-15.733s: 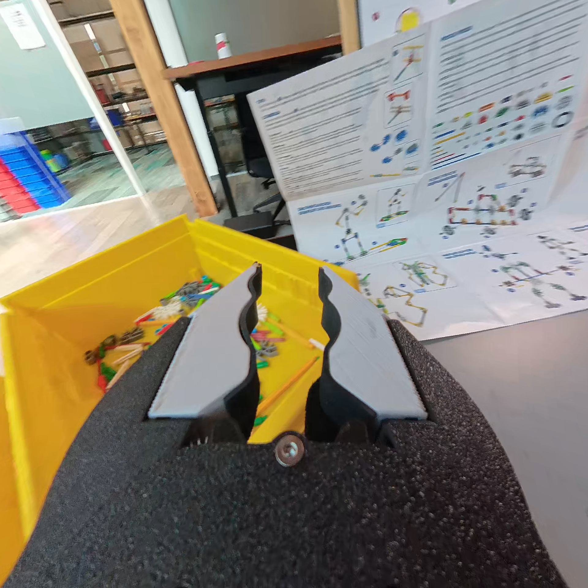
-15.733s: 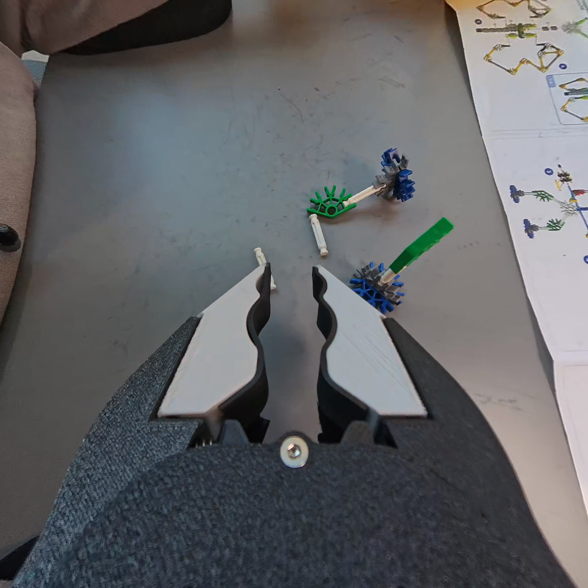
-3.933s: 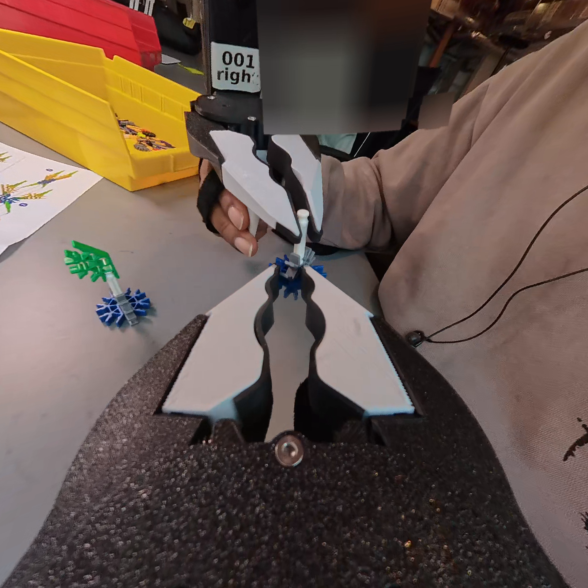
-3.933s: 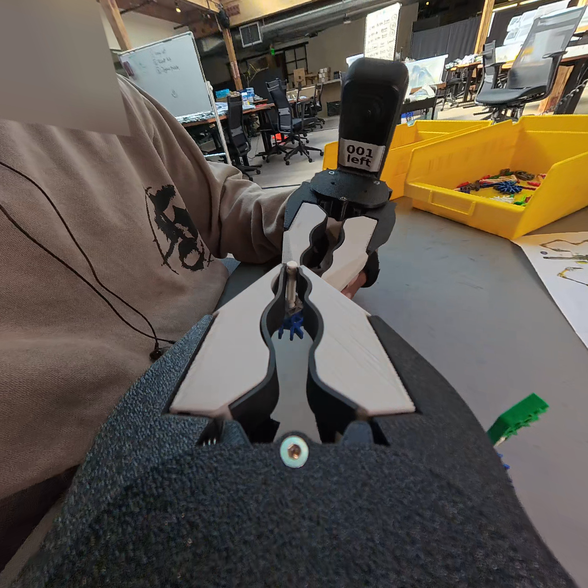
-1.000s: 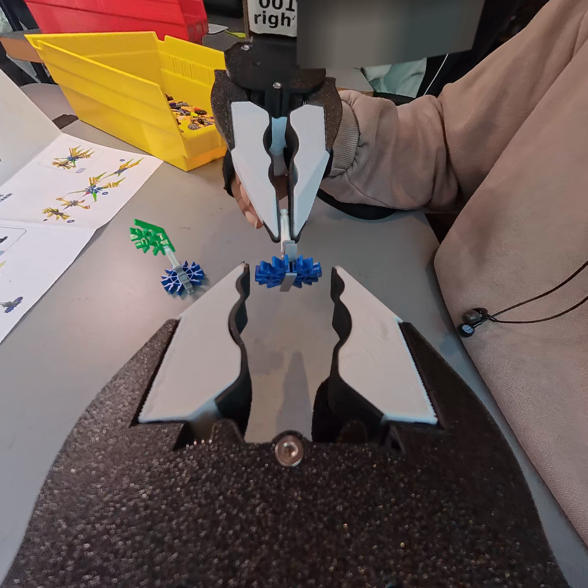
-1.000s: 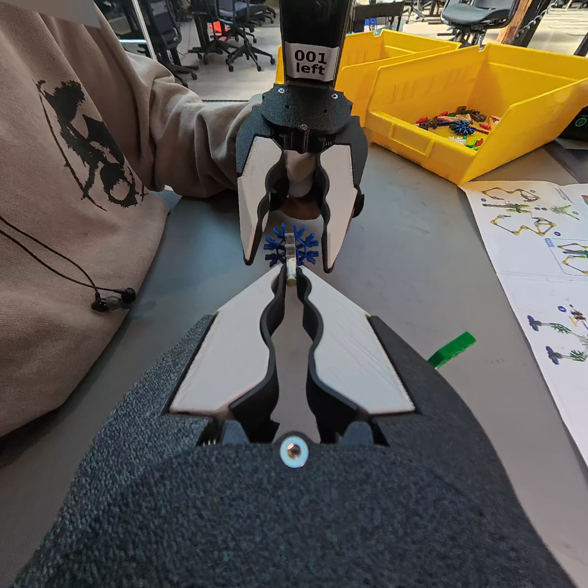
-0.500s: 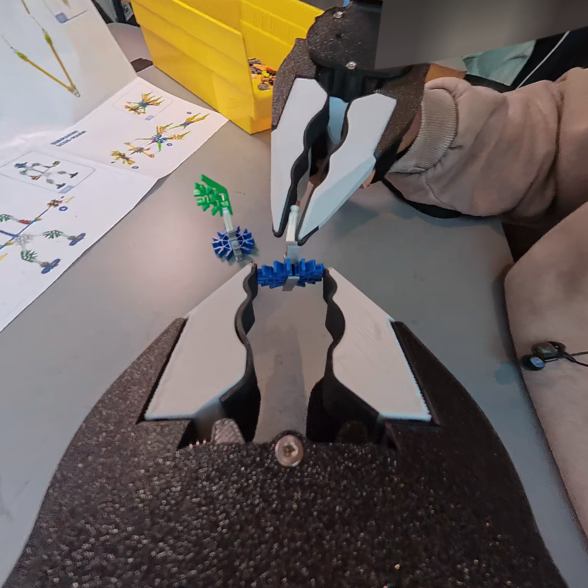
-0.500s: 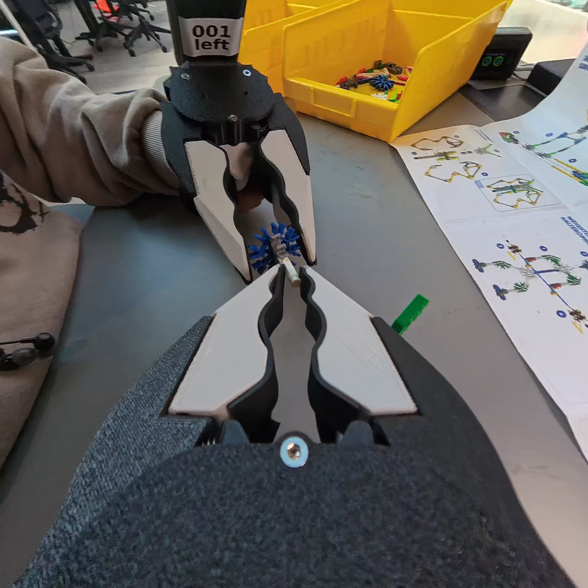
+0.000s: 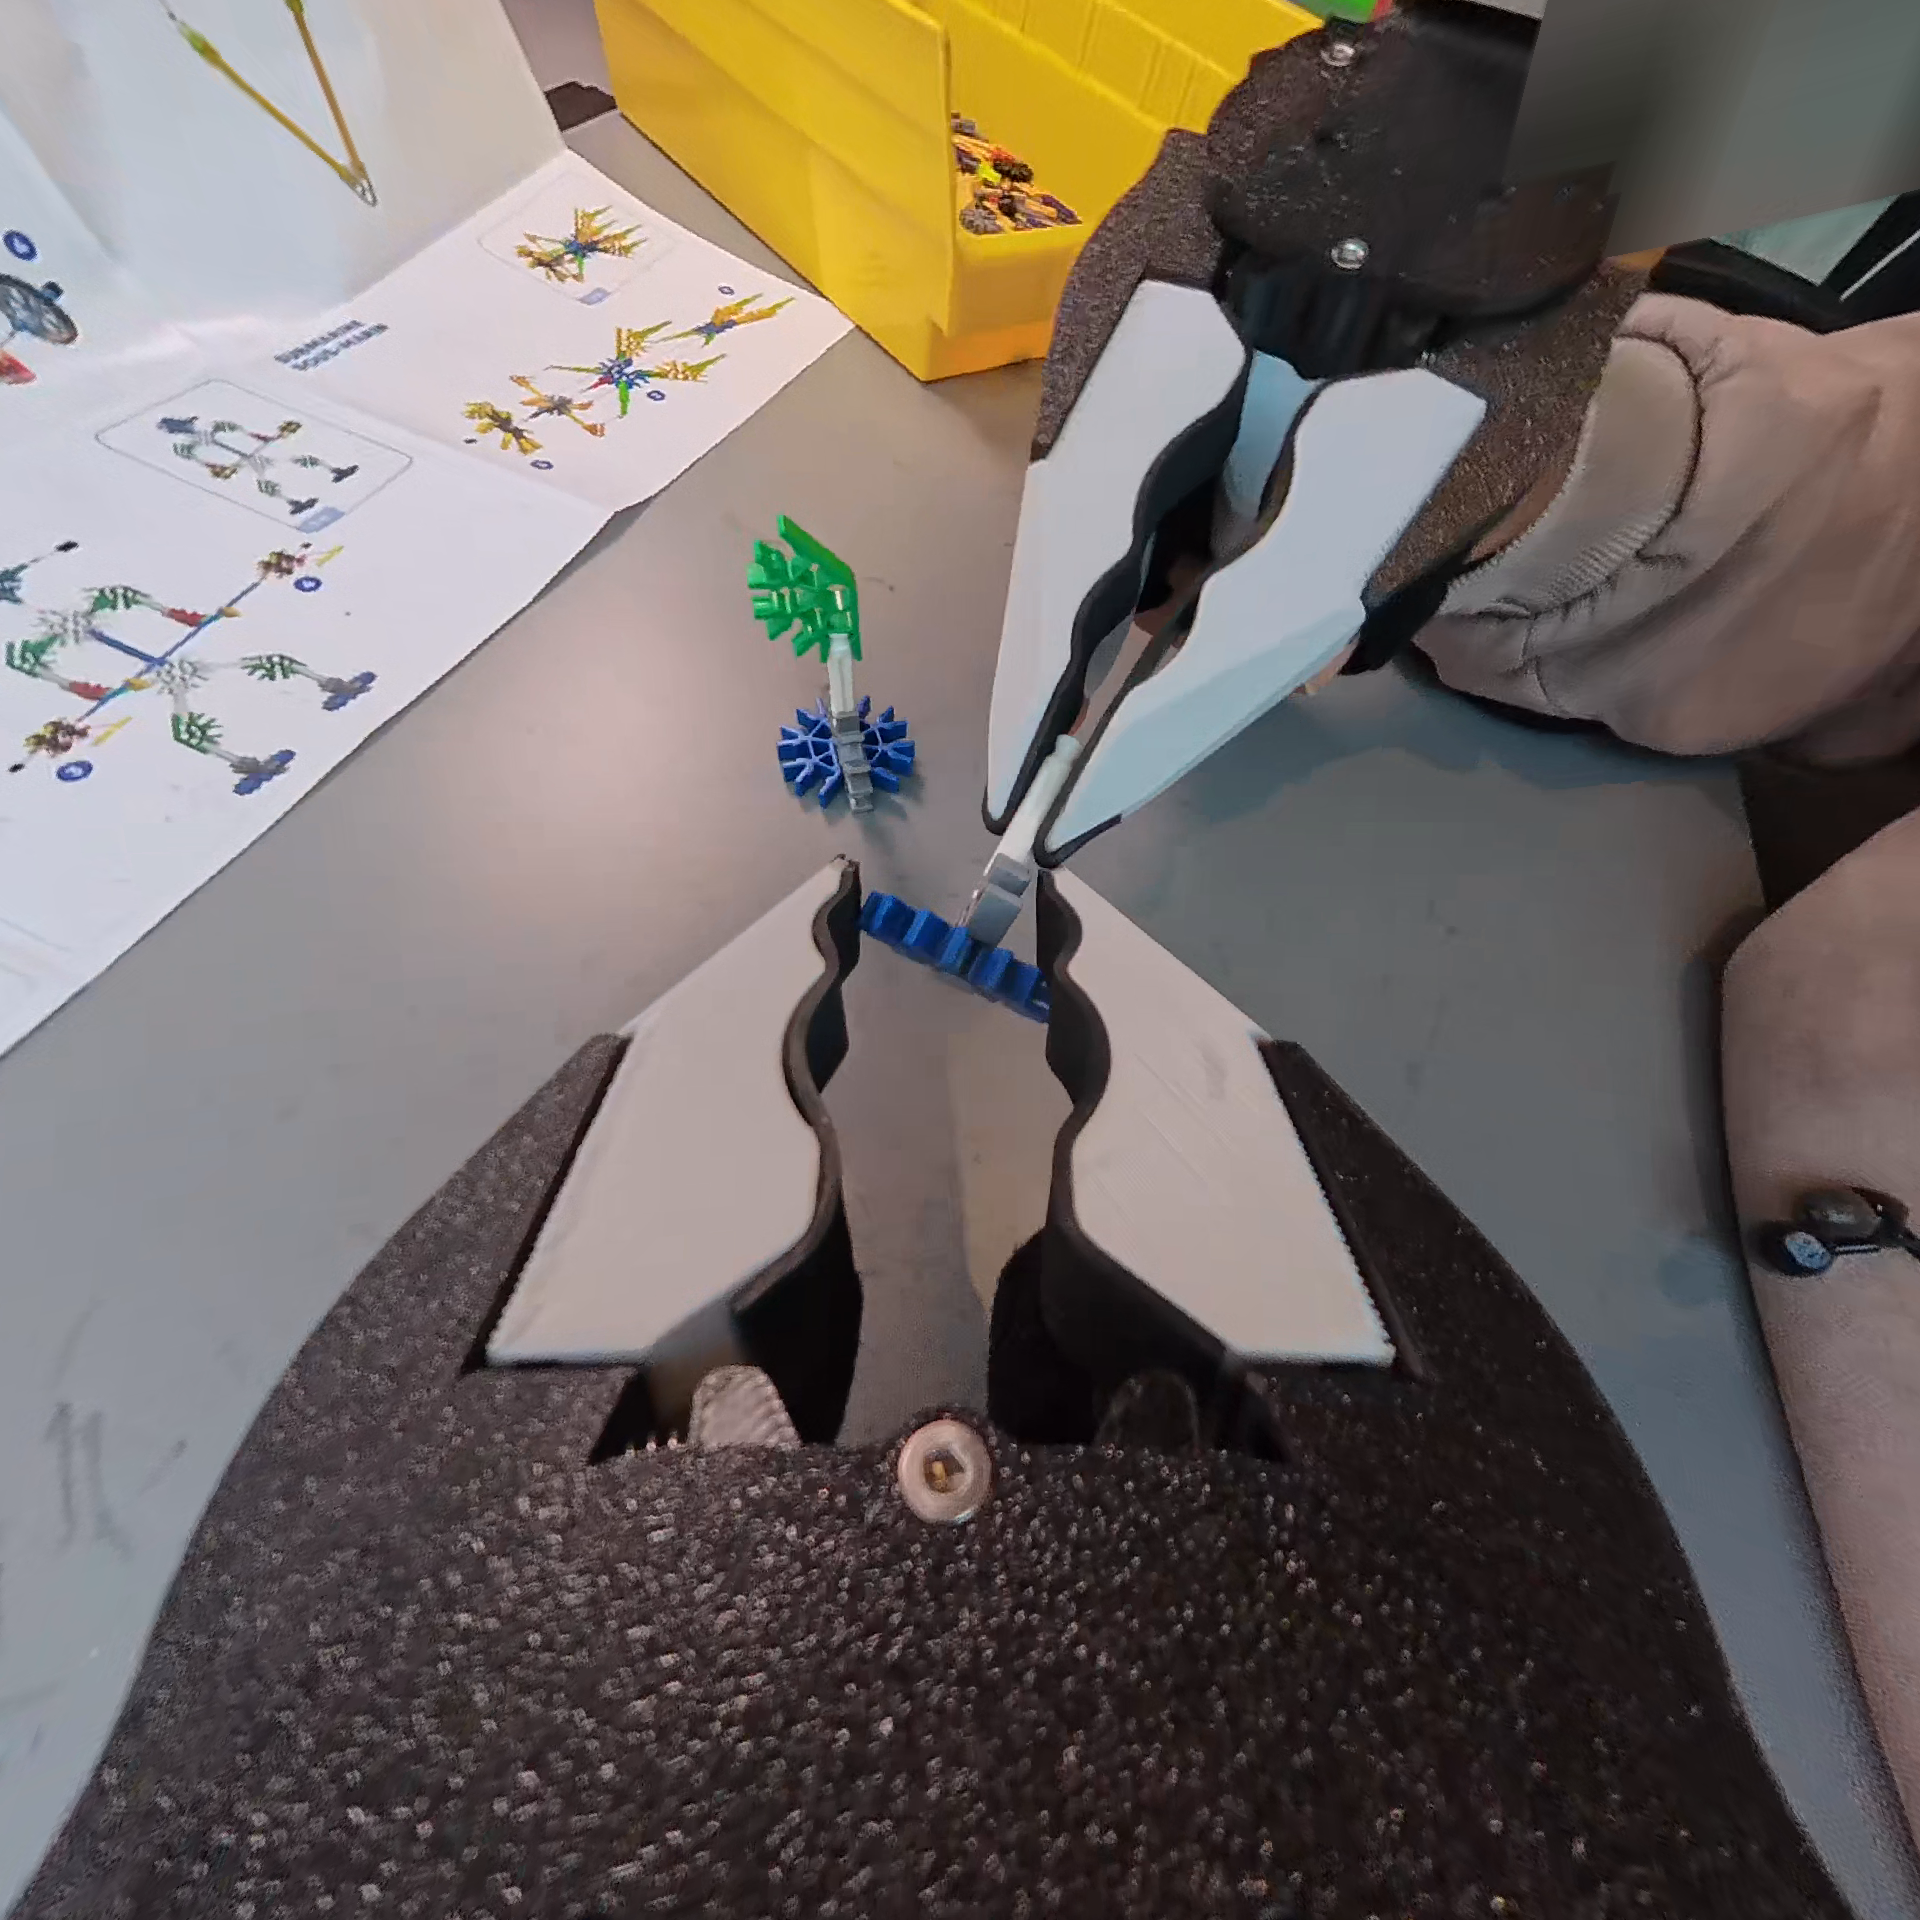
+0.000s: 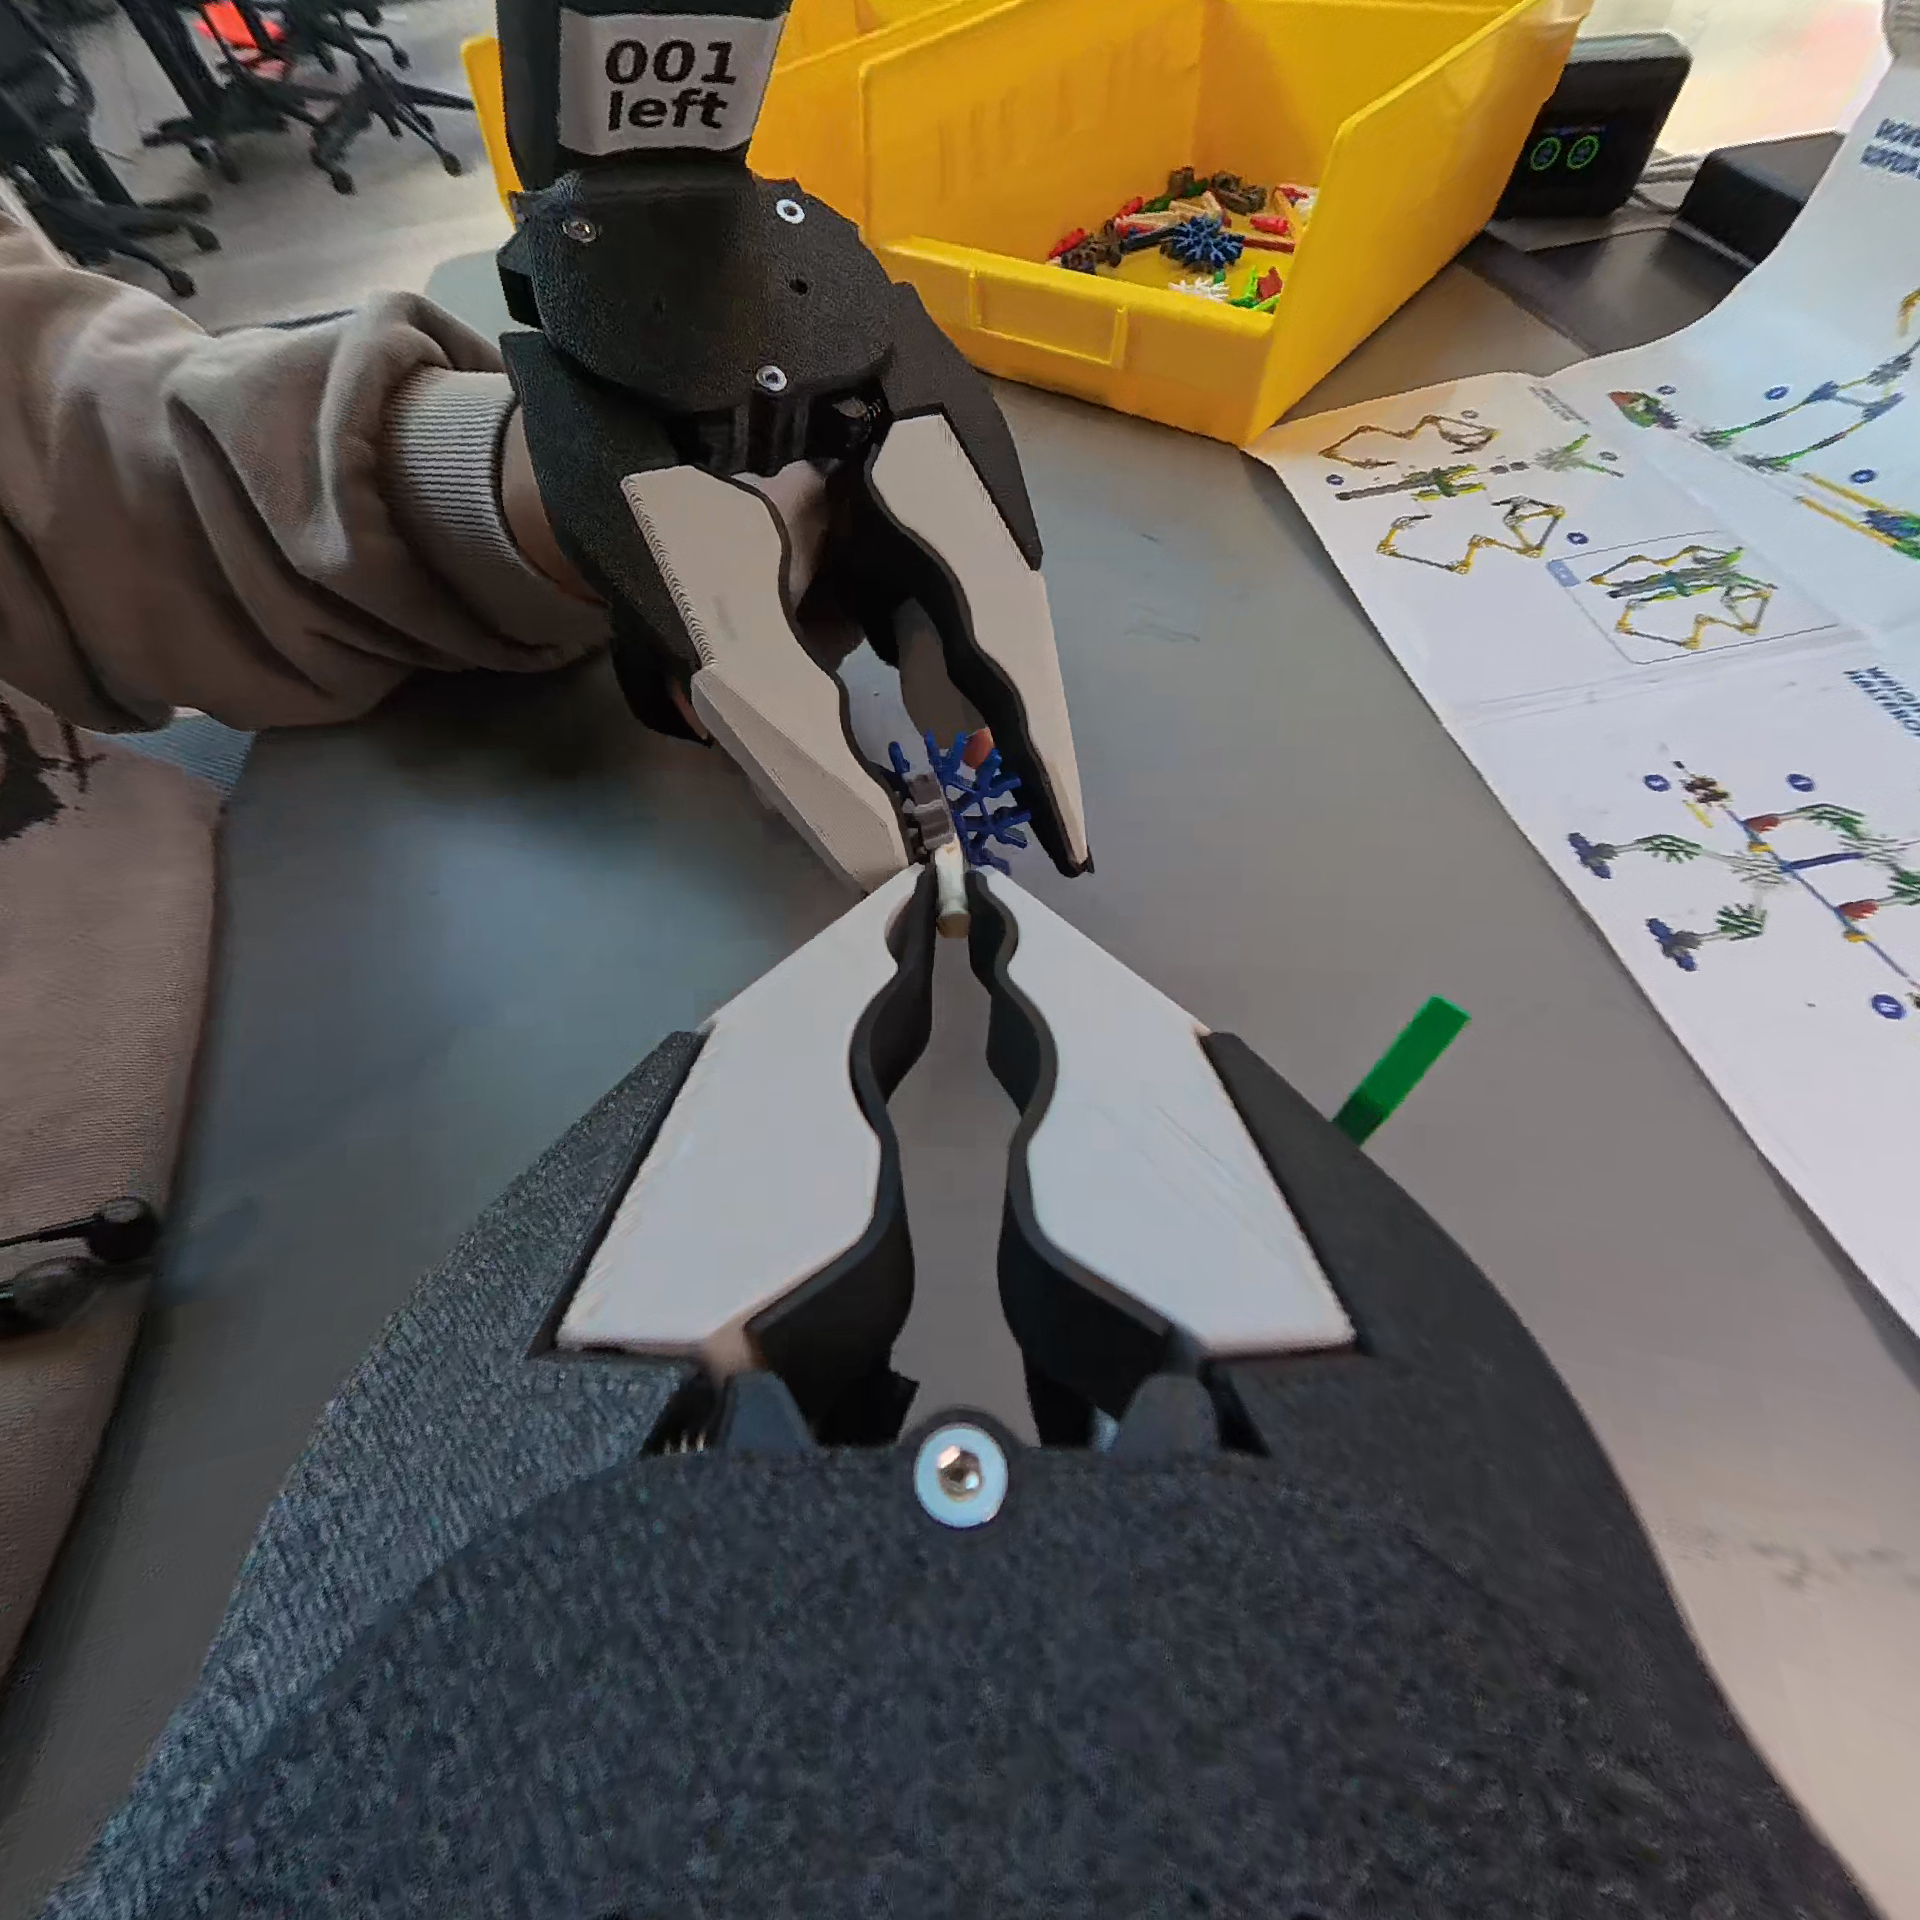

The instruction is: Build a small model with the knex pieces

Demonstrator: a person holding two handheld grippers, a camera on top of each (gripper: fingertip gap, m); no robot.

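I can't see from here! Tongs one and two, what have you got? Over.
Right tongs shut on white rod. Left tongs around blue snowflake piece on rod's grey end, grip unclear. Green-and-blue build on grey table beside them, apart.

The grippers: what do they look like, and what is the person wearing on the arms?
Each gripper, left gripper and right gripper, has a rough black body, a silver screw in the middle, and two pale grey pointed fingers with wavy black inner edges. A black handle with a white label tops the left one. The person wears beige sleeves with ribbed cuffs.
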